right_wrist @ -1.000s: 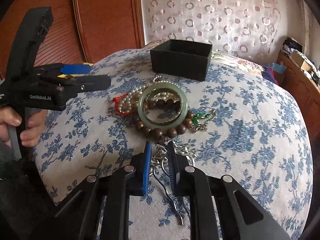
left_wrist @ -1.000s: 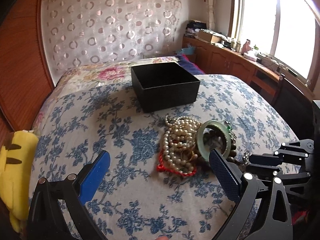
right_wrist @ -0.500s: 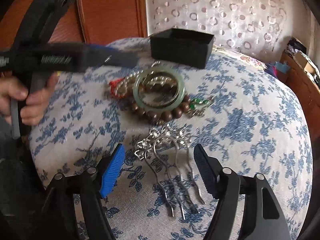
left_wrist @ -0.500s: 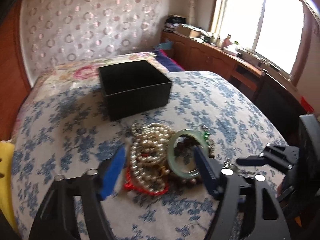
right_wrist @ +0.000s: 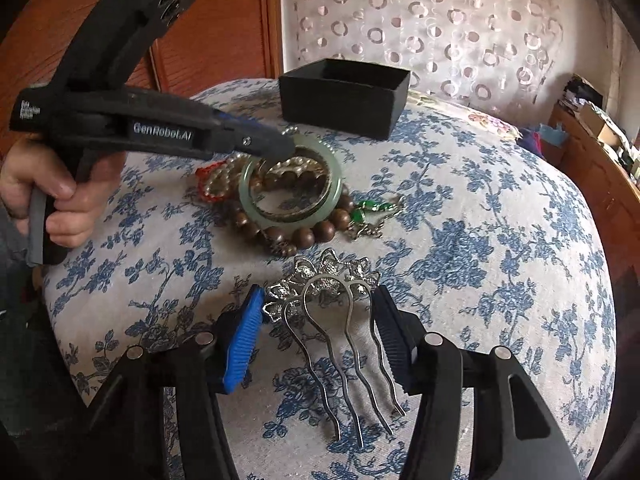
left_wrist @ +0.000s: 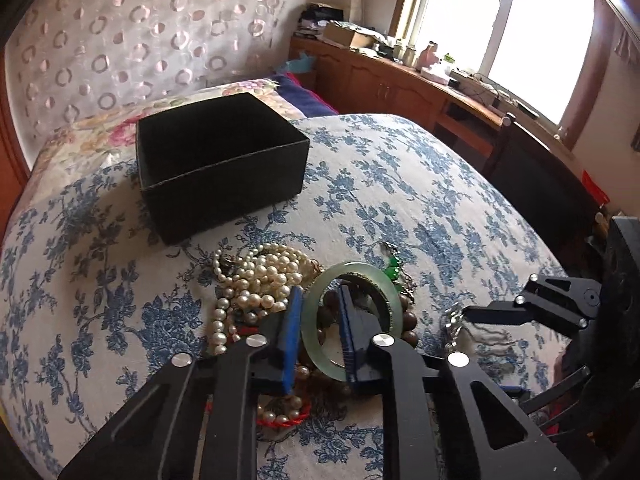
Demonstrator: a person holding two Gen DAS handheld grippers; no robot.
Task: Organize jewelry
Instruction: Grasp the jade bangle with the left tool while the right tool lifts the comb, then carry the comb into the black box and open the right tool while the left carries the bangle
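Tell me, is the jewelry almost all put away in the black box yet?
Not yet. No jewelry shows inside the box, though its floor is partly hidden. In hand: the left gripper has closed around the rim of the green bangle, and the right gripper sits open around the silver comb. Left on the bed: the pearls, brown beads, red cord and green pendant.

The left gripper (left_wrist: pixel 320 330) is lowered with its two blue-padded fingers (left_wrist: pixel 291 340) drawn close together, one on each side of a ring's rim. A bare left hand (right_wrist: pixel 60 196) wraps around its black pistol-style handle. The right gripper (right_wrist: pixel 316 336) sits low with its fingers spread wide apart, closing on nothing.
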